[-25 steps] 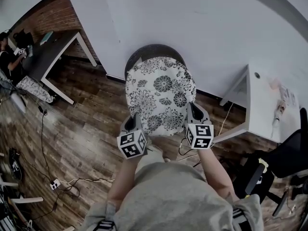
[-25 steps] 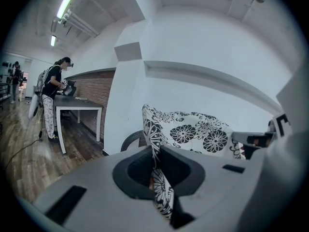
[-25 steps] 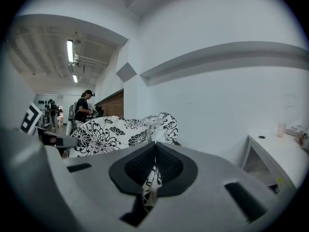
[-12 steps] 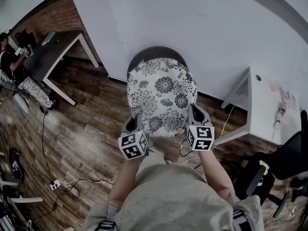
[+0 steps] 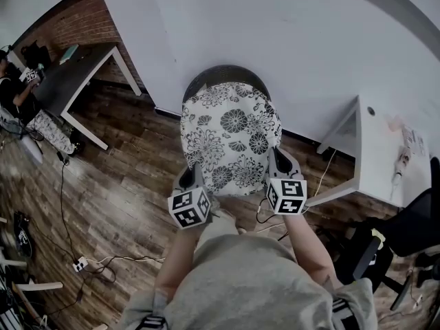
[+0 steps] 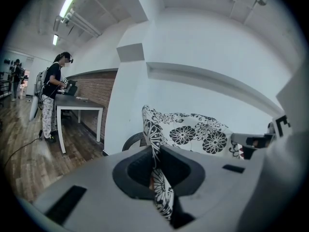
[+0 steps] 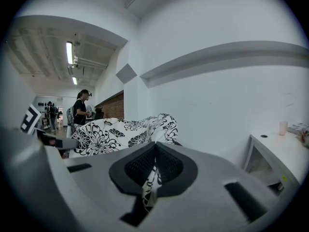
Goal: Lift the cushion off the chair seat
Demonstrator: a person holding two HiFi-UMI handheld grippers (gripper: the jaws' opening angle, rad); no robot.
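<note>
A white cushion (image 5: pixel 230 133) with a black flower print hangs in the air above a dark round chair (image 5: pixel 220 74), whose rim shows behind its far edge. My left gripper (image 5: pixel 194 176) is shut on the cushion's near left corner. The right gripper (image 5: pixel 275 162) is shut on its near right corner. In the left gripper view the floral fabric (image 6: pixel 157 178) is pinched between the jaws, and the cushion (image 6: pixel 193 132) stretches off to the right. The right gripper view shows a thin fold of fabric (image 7: pixel 152 178) clamped between its jaws, with the cushion (image 7: pixel 120 132) off to the left.
A white wall runs behind the chair. A white desk (image 5: pixel 385 150) stands at the right and a dark table (image 5: pixel 69 81) at the far left, where a person (image 5: pixel 14 88) stands. Cables (image 5: pixel 103 260) lie on the wooden floor. A black office chair (image 5: pixel 405 232) sits near right.
The cushion and both grippers have barely shifted in the head view; both grips on its corners hold as before.
</note>
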